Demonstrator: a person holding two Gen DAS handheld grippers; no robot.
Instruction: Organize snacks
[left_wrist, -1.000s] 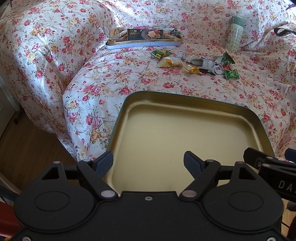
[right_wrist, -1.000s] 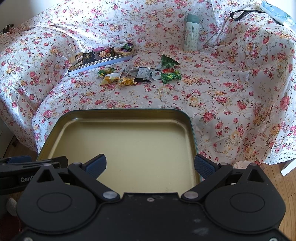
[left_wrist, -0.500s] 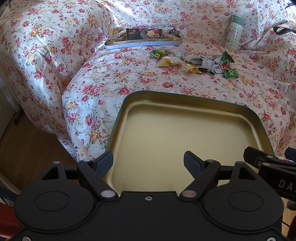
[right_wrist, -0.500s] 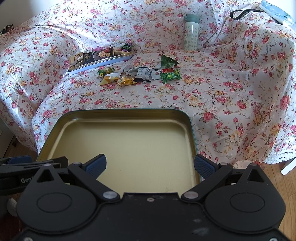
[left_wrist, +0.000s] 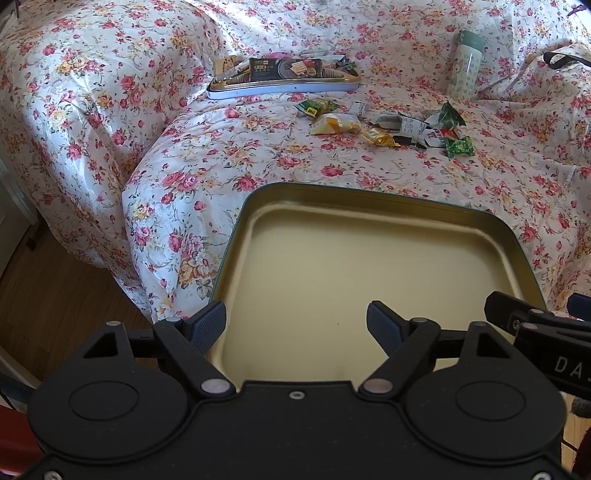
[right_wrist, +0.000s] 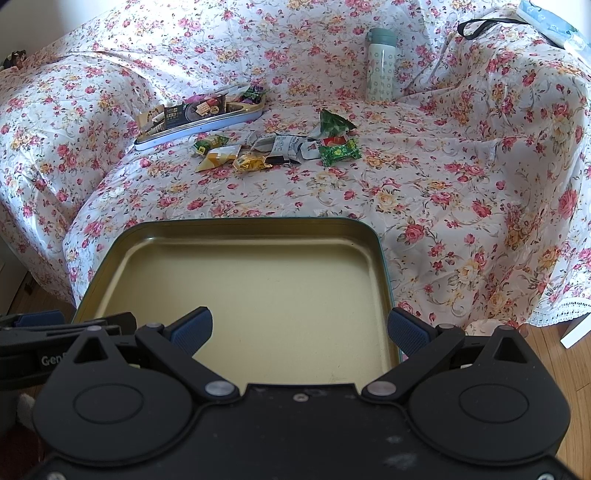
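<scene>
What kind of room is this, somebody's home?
Most likely a home living room: a sofa draped in a floral sheet, wooden floorboards, loose snack packets and a patterned drinking bottle on the seat.

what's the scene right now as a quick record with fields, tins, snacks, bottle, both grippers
surface: sofa under a floral cover
near tin: gold tin, nothing in it, at the cover's front edge
far tin: shallow tin, snack packets in it
loose snacks: wrapped snacks scattered on the cover between the two tins
bottle: pale green bottle, upright at the back
left gripper: jaws open over the gold tin's left part
right gripper: jaws open over its right part
</scene>
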